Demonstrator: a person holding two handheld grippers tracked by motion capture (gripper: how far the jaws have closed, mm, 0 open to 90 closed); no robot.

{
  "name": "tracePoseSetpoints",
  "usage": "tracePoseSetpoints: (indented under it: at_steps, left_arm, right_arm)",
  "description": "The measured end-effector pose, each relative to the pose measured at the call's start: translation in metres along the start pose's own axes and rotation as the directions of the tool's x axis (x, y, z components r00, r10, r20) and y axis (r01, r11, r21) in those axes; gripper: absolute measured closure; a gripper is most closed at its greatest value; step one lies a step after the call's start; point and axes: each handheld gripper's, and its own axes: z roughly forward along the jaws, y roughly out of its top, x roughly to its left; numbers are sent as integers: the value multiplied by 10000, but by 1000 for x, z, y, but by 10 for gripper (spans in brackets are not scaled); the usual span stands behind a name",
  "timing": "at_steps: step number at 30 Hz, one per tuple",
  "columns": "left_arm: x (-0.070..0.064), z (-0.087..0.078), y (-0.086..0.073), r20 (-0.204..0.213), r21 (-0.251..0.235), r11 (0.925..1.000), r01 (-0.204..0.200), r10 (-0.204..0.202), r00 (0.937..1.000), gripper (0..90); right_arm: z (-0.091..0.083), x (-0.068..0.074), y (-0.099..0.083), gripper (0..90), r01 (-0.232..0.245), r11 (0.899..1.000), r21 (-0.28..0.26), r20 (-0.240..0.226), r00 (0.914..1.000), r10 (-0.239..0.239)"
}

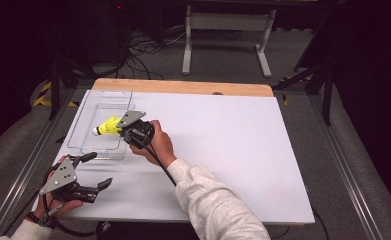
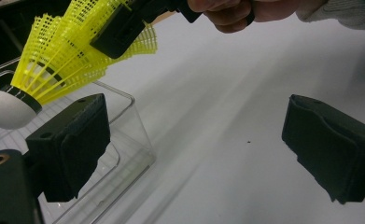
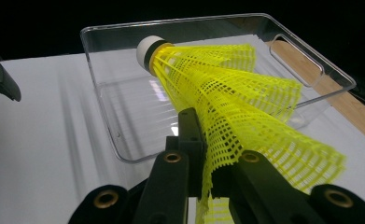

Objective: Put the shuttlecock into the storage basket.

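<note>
Here, label by label:

Right claw: clamped on the yellow skirt of the shuttlecock; in the right gripper view its two black jaws squeeze the mesh skirt flat between them.

Shuttlecock: held in the air above the clear tray, white cork tip pointing away from the hand towards the left side of the counter; the left gripper view has the skirt up at the top left, with the cork lower and left of it, clear of the tray floor.

Clear tray: stands on the far left part of the counter, a see-through box with low walls and a cut-out handle at one end; its near corner sits just beyond the left claw's jaw.

Left claw: spread wide, nothing between the jaws, held by the person's left hand at the near left corner of the counter, near the tray's front wall.

Right hand: wrapped around the right claw's grip just right of the tray, pale sleeve running back to the near edge.

Counter: covered in plain white, with a strip of wood along the far edge.
</note>
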Motion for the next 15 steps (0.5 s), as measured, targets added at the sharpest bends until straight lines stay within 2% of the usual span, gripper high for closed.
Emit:
tracePoseSetpoints:
  at_steps: [5, 15]
  left_arm:
    - [-2, 0, 0, 60, 50, 10000, -61, 61, 10000, 88]
    - [-1, -3, -1, 21, -21, 10000, 67, -67, 10000, 88]
  right_arm:
    - [5, 3, 2, 876, 73, 10000, 67, -111, 9999, -73]
    - [12, 8, 8, 877, 240, 9996, 116, -232, 9994, -237]
